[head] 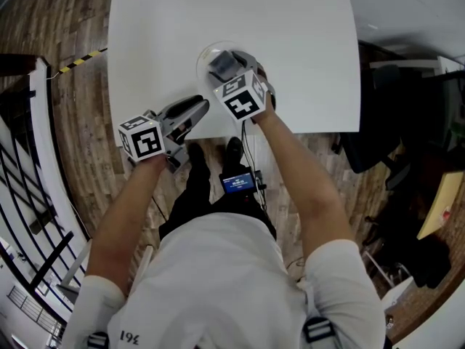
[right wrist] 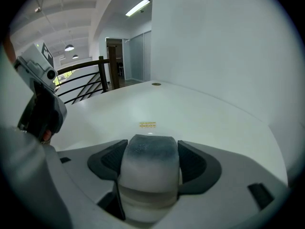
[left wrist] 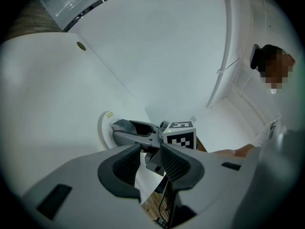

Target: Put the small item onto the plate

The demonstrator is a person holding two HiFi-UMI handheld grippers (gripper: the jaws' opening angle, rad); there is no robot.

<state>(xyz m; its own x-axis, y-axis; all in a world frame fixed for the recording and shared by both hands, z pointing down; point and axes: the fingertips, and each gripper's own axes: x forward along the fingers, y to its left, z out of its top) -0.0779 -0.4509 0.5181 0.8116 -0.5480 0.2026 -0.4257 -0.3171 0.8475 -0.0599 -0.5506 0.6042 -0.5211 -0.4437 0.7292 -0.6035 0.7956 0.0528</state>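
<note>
R tool point(right wrist: 149, 159) clamps small item point(right wrist: 148, 175), held just over plate point(head: 201, 58); not yet released. L tool point(left wrist: 151, 163) narrowly apart, empty, at worktop point(head: 290, 49) edge. Step: placing. Next, prob.: lower onto plate, let go.

The right gripper point(head: 224, 65) covers most of the plate point(head: 204, 55) in the head view. Its jaws hide the sides of the grey item point(right wrist: 148, 166), and the yellow label point(right wrist: 147, 124) is too small to read.
</note>
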